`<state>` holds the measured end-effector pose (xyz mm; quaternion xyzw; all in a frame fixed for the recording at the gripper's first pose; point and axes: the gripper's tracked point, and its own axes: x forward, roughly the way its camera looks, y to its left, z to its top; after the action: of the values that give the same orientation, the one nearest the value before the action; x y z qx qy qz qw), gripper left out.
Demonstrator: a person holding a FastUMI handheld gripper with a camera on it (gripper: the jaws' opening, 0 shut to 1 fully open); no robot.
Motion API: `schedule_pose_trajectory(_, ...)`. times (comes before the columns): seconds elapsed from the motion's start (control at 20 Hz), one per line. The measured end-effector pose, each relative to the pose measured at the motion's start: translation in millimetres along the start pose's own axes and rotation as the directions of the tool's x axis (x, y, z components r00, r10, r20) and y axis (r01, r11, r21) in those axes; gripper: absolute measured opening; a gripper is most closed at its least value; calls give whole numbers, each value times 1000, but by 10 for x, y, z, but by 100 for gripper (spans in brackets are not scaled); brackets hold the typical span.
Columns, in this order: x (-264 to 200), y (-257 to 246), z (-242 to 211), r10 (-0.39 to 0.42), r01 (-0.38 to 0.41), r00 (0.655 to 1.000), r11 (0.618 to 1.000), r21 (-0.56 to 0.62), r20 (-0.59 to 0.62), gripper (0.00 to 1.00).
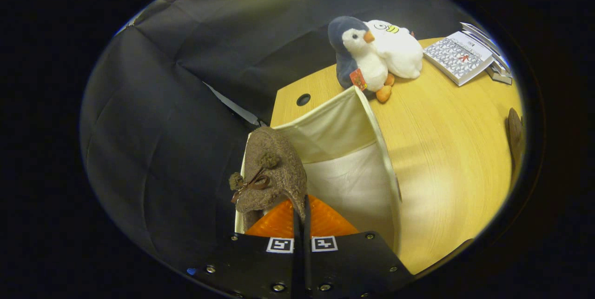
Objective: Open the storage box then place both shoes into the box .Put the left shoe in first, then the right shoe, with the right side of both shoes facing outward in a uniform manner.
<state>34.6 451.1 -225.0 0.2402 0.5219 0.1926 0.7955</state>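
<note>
Brown felt shoe (272, 173) with a small pom-pom bow is sitting just ahead of the gripper (301, 217), whose fingers are pressing together on its edge with almost no gap between them. It is hanging over the open cream fabric storage box (353, 169), which is standing beyond the fingers on the pale wooden desk (446, 150). Farther off on the desk, two plush penguins (372, 55) are lying beside some booklets (458, 57), with black cloth walling the booth behind.

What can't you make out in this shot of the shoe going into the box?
- Shoe: its heel and sole, hidden behind the tongs, gripper view.
- Storage box: its floor, covered by shoe and tongs.
- Whether the nearly closed tongs pinch the shoe.
- Brown object beyond the table: cut off.
</note>
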Motion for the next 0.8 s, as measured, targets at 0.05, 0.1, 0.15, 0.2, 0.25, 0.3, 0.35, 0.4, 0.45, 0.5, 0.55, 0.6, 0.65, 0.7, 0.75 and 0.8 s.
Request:
schedule_pose_trajectory(0.05, 44, -6, -42, 0, 0, 1000, 1000, -5, -11, 0)
schedule_pose_trajectory(0.1, 85, 7, -111, 6, -6, 1000, 1000, -13, -28, 0)
schedule_pose_trajectory(0.15, 127, 10, -147, 15, -16, 999, 1000, -25, -40, 0)
schedule_pose_trajectory(0.2, 134, 30, -177, 32, -34, 998, 999, -37, -52, 2)
schedule_pose_trajectory(0.25, 123, 91, -197, 68, -71, 996, 997, -44, -61, 7)
schedule_pose_trajectory(0.3, 95, 147, -229, 96, -100, 993, 994, -54, -63, 28)
schedule_pose_trajectory(0.35, 51, 197, -195, 118, -122, 991, 990, -68, -56, 49)
schedule_pose_trajectory(0.4, 19, 204, -181, 117, -121, 992, 988, -93, -44, 71)
schedule_pose_trajectory(0.45, -18, 180, -154, 109, -112, 994, 985, -130, -33, 92)
schedule_pose_trajectory(0.5, -89, 178, -136, 107, -109, 994, 980, -168, -22, 96)
schedule_pose_trajectory(0.55, -163, 171, -104, 113, -113, 994, 974, -197, -11, 96)
schedule_pose_trajectory(0.6, -252, 182, -64, 126, -121, 992, 968, -219, 7, 96)
schedule_pose_trajectory(0.65, -352, 173, 14, 137, -125, 990, 963, -239, 31, 96)
schedule_pose_trajectory(0.7, -462, 152, 101, 145, -125, 988, 957, -261, 58, 96)
schedule_pose_trajectory(0.75, -570, 103, 194, 147, -118, 985, 953, -280, 87, 96)
schedule_pose_trajectory(0.8, -672, 39, 283, 148, -108, 982, 948, -298, 114, 96)
